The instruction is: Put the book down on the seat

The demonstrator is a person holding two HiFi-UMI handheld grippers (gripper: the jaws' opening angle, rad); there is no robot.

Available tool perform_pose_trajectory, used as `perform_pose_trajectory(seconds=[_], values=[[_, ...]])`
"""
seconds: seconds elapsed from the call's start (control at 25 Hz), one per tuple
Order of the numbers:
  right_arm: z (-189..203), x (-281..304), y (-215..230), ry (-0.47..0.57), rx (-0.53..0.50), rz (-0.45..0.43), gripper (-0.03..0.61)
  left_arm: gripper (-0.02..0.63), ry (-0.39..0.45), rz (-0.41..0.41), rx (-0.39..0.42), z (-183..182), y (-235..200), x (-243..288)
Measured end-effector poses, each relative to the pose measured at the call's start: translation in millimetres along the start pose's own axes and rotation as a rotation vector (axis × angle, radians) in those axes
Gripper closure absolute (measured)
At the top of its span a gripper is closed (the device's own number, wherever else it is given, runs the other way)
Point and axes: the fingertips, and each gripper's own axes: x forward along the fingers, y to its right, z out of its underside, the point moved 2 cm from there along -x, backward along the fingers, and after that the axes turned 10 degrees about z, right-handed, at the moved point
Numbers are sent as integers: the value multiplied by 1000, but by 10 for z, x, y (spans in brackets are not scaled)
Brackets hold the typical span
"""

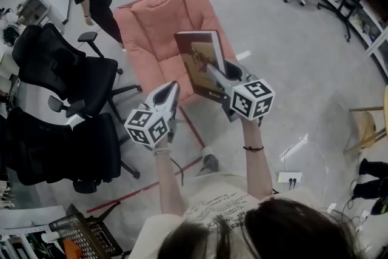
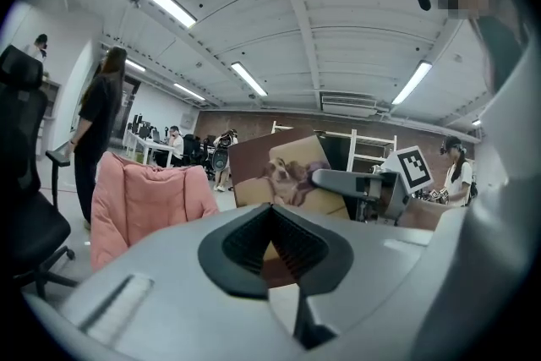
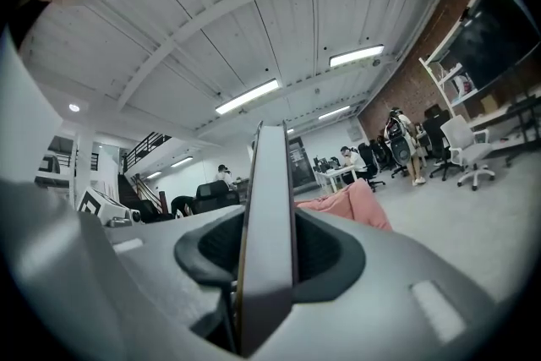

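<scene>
No readable wording, print on the person's shirt [image 1: 221,206] too blurred, book [image 1: 199,60] cover without legible title, left cube [image 1: 147,126] and right cube [image 1: 252,99] bearing only black-and-white square markers

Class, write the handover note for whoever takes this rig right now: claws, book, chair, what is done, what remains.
Right claw: shut on the brown hardcover book with a dog picture, held in the air over the pink padded chair.
Left claw: shut, empty, beside it.
Done: book in hand at the chair.
Left: lower it onto the seat, open the claw.
</scene>
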Motion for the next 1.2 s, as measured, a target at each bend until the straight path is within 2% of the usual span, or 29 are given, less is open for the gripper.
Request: perform_pose_trajectory(seconds=[0.2,0.68,0.96,1.2], values=[[68,259,98,-14,16,25,428,617,-8,17,-16,-3,-257,120],[116,886,45,-37,14,9,428,617,-9,24,-39,-88,-883,263],[63,1093,143,-36,20,24,428,617,4,2,-47,-150,-1144,256],[29,1407,348,-64,28,-1,428,617,2,-25,-69,-161,-1344,487]])
